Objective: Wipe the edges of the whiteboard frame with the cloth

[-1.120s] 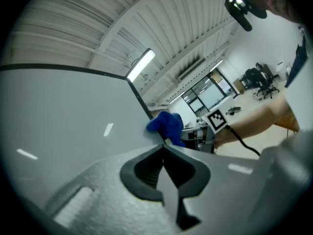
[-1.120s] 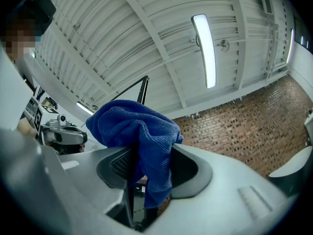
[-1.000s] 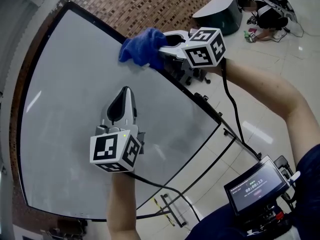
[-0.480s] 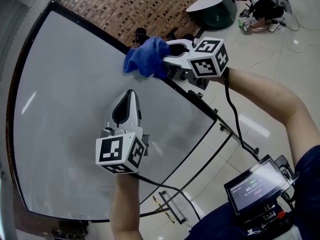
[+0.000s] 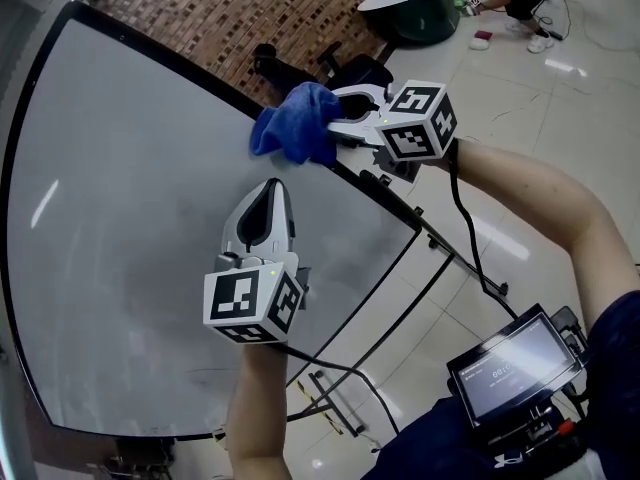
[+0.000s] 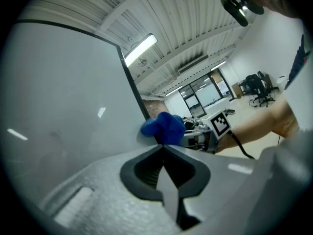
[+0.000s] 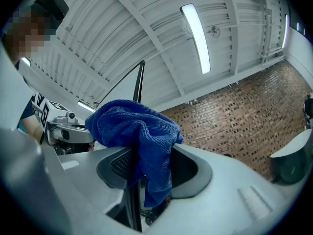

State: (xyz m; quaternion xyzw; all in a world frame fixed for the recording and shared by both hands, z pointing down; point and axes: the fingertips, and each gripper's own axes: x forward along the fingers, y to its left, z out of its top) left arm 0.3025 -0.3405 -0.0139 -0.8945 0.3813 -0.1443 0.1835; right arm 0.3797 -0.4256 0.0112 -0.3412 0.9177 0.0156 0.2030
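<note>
Wiping run in progress: the right tongs (image 5: 335, 126), pinching a blue cloth (image 5: 298, 123), have slid down the side edge of the whiteboard (image 5: 130, 218) over the past second. The cloth now sits farther from the board's upper corner than it did, and more of the black frame (image 7: 140, 80) shows above it. The left tongs (image 5: 268, 186), pressed together and holding nothing, have sunk by about the same amount in front of the board's face. Whether their tip touches the surface cannot be told. The shift suggests this edge is being worked from the top down. The frame below the cloth, running to the lower corner, appears still to be done, as do the other sides. In the right gripper view the cloth is bunched between the spread jaws, and the thin dark frame strip passes through the same gap, so the fabric seems folded over the edge itself. The cloth is a soft, looped terry or microfibre weave, crumpled into a loose ball with a tail hanging down. The board is a smooth, glossy pale sheet that catches streaks of the ceiling lights, bordered by a narrow, hard black rim. Behind it stand a rough brick wall (image 5: 250, 8) and a shiny tiled floor (image 5: 540, 98).
</note>
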